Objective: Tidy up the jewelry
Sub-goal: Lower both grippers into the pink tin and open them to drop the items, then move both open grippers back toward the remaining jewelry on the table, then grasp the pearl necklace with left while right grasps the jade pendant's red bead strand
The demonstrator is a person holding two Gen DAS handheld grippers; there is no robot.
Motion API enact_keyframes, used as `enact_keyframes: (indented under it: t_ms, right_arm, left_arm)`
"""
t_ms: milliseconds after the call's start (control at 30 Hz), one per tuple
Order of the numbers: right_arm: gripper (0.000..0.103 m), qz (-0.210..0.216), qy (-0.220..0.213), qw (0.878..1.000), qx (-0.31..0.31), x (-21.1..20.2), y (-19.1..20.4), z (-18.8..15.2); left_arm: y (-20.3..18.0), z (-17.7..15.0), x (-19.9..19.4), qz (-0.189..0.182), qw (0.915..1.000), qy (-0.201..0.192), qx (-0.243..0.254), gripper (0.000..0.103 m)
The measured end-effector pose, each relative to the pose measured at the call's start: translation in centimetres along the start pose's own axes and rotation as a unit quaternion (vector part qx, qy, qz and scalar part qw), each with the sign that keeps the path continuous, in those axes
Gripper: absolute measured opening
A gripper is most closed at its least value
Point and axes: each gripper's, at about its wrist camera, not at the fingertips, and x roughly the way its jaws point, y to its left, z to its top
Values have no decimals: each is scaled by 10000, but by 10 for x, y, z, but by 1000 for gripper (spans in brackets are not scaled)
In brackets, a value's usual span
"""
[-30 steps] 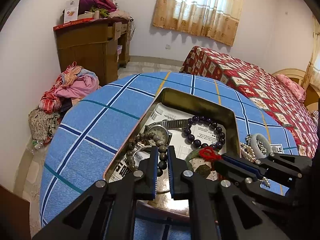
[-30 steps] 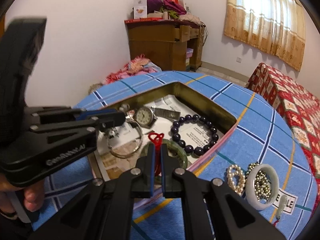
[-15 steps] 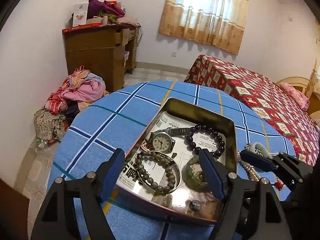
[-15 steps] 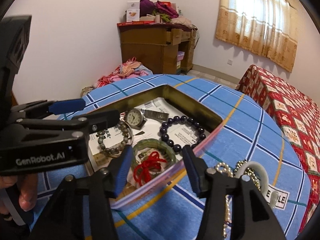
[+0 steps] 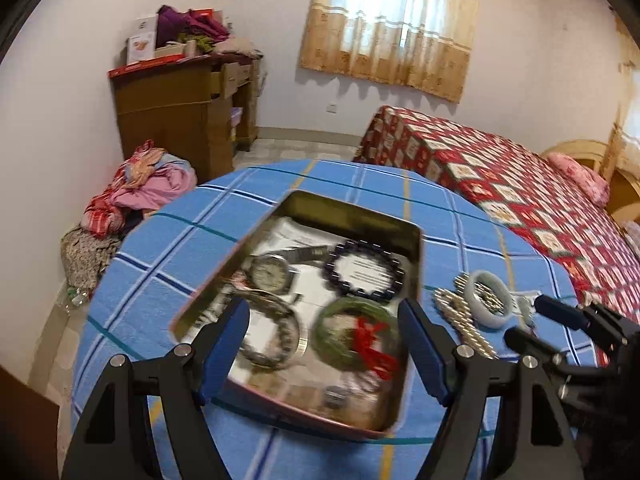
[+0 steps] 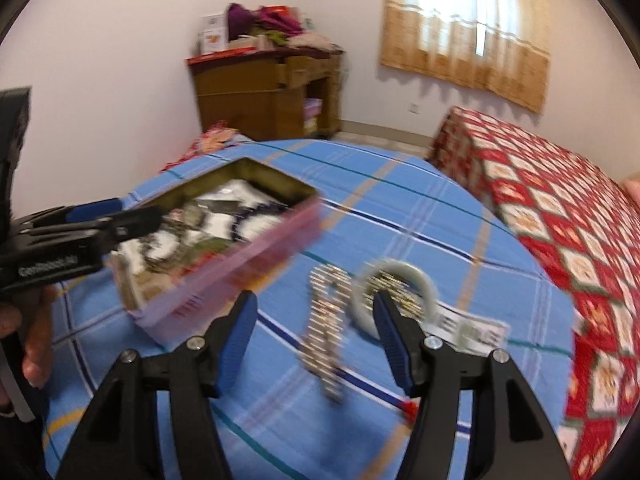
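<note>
An open tin box (image 5: 352, 210) sits on the blue checked table. It holds a wristwatch (image 5: 270, 272), a purple bead bracelet (image 5: 366, 270), a grey bead bracelet (image 5: 276, 330) and a green bangle with a red cord (image 5: 352, 334). My left gripper (image 5: 324, 346) is open and empty above the box's near end. My right gripper (image 6: 314, 338) is open and empty above a pearl bracelet (image 6: 326, 320), with a white jade bangle (image 6: 396, 294) just beyond. The box (image 6: 224, 236) lies to its left, blurred.
A white label card (image 6: 472, 326) lies right of the bangle. A bed with a red patterned cover (image 5: 520, 184) stands right of the table. A wooden desk (image 5: 180, 108) and a clothes pile (image 5: 140, 184) are at the back left. The table edge (image 5: 92, 300) curves on the left.
Both grippers opened and let go: the grey bead bracelet and the green bangle with red cord now lie in the box. The right gripper then swung right, over the pearl bracelet.
</note>
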Motion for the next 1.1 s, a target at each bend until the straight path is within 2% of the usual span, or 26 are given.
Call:
enact_keyframes:
  t_ms: [167,333,633,900,1100]
  right_arm:
    - [65,-422,129,9984,362,-10,-40,-20]
    - [65,-558,244,9964,590,-10,-61,-31]
    - [65,-558,322,9960,615,-1,-63,-35]
    - [65,-565,349,9952,712,2,-68,-37]
    - [65,-628,473,9946,683,16,-66,-27]
  left_arm:
    - [-29,-5,-1,-122,9993,38,344,77]
    - [-54,-9,0,-209,9980,95,587,77]
    - [-97,-19,8,-330,9934,199,1081,77]
    - [-95,-21,14,-263,9942,281,1000,77]
    - [-109,-21,26,-253,9935,330,1055,76]
